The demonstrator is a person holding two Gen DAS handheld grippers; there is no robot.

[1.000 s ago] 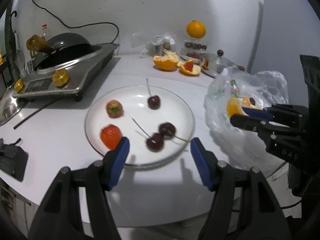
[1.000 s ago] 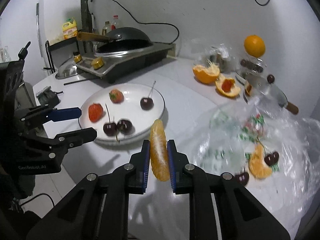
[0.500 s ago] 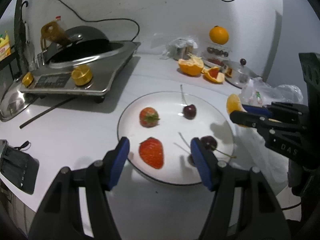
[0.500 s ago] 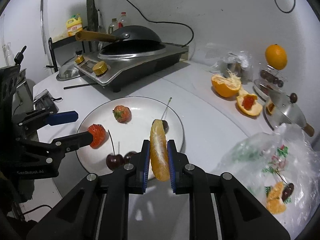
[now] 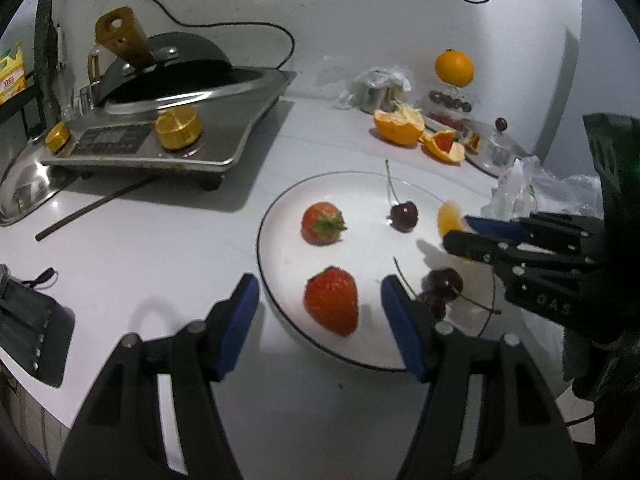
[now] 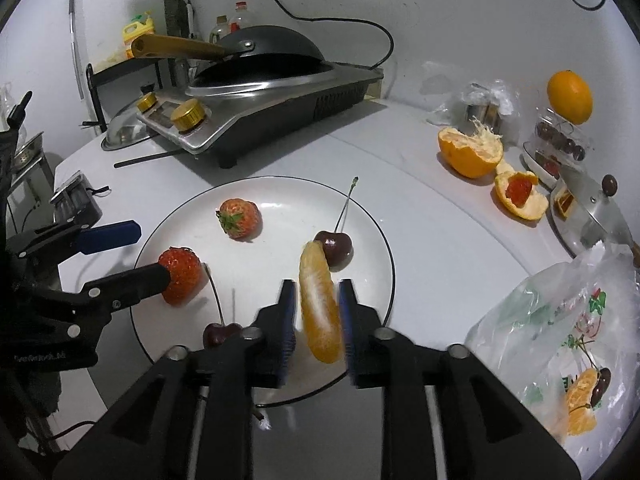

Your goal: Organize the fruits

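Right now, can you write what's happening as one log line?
right gripper: opening, orange segment between jaws, over plate | left gripper: open, empty | plate: two strawberries, three cherries

Each black claw (image 5: 320,300) has angular arms, blue pads (image 5: 240,312) and silver screws.

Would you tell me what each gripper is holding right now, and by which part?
The right gripper is opening around an orange segment still standing between its pads, flanked along its long sides. The left gripper holds nothing.
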